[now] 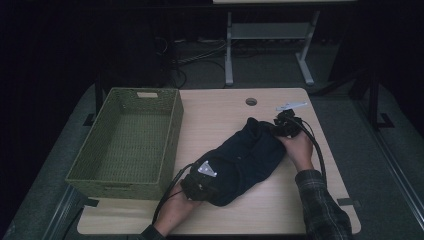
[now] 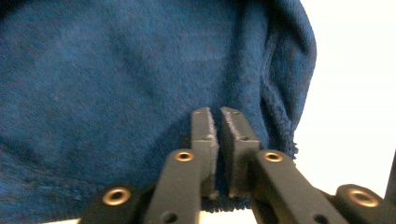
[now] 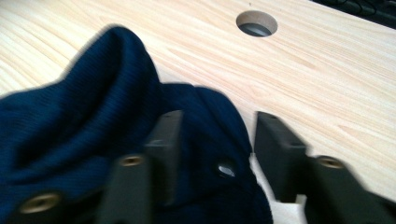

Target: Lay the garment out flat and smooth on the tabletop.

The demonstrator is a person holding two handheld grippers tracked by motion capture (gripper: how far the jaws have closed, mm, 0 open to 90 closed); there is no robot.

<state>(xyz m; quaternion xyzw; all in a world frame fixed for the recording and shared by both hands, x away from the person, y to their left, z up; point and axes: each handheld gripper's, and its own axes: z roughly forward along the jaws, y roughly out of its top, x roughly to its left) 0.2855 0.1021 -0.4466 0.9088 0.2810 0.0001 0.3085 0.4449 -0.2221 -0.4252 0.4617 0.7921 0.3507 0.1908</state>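
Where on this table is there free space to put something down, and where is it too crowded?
Bare wood lies between the basket and the dark blue cloth, around the round hole, and along the near edge right of the left gripper. The basket looks empty inside. It is crowded at the cloth, where both grippers work, and near the white item behind the right gripper.

No readable text, label or number on anything here.
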